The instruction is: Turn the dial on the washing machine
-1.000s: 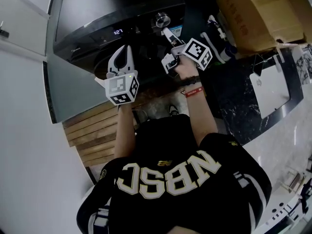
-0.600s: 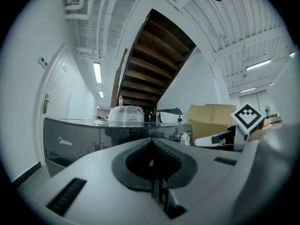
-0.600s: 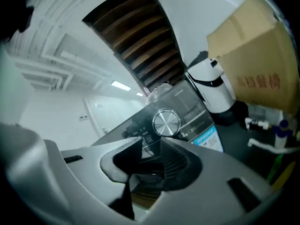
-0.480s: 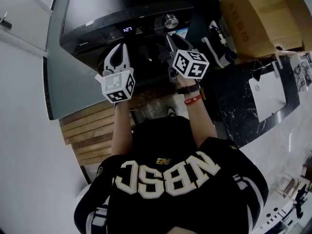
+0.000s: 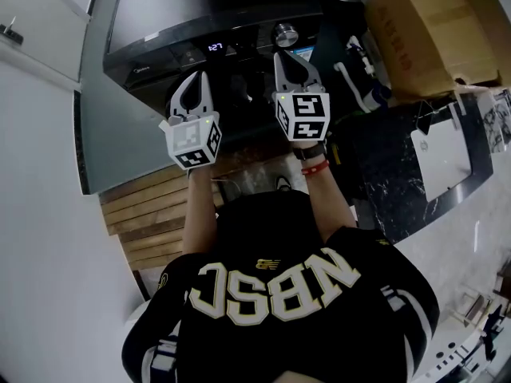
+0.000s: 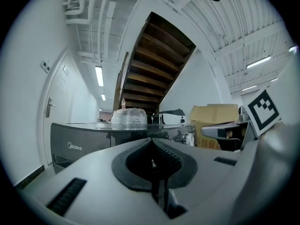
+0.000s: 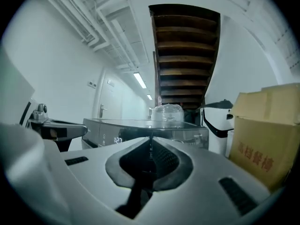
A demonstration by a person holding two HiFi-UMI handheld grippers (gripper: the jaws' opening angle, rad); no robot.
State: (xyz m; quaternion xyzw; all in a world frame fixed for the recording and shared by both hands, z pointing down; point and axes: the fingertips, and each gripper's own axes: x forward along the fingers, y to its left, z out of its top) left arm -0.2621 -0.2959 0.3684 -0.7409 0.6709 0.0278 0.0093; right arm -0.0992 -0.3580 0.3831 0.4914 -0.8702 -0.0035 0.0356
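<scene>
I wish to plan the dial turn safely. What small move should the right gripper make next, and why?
Probably open the right gripper and ease it toward the dial. Its jaws have just been closing, with nothing between them, and it sits short of the dial on the washing machine.

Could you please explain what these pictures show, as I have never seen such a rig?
A person wears a head camera looking down: that is the head view. The person also holds two two-jaw grippers, each with its own camera, giving the two gripper views. Both point at a washer, whose dial is just ahead of the right gripper. The left gripper is shut and empty; the right one's jaws have just been closing, with nothing between them. A clear wrapped bundle lies on the washer; a box stands nearby.
</scene>
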